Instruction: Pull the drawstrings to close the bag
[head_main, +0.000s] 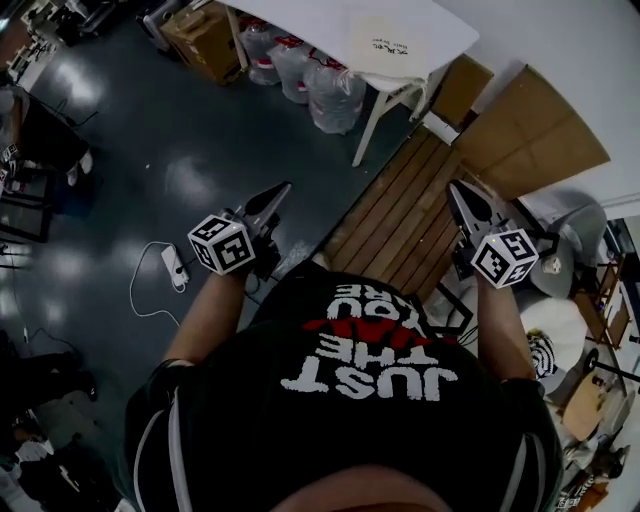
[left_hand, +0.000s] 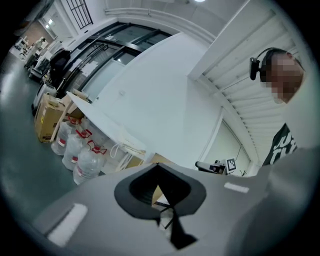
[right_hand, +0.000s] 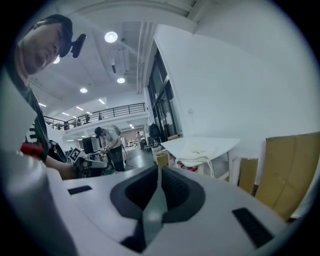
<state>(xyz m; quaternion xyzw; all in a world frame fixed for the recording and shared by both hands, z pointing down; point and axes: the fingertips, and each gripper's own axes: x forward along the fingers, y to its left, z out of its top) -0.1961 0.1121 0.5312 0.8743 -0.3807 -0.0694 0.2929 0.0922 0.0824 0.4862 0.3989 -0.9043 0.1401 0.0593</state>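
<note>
While both hang aloft | left tongs (head_main: 283, 189) clenched | right tongs (head_main: 453, 188) clenched | table (head_main: 300, 20) edge ahead

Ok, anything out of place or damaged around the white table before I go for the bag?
Nothing looks spilled or damaged. The cream cloth bag lies flat on the white table. Worth noting: a slatted wooden pallet sits on the floor in front of the table, and a loose white power strip lies on the floor nearby.
</note>
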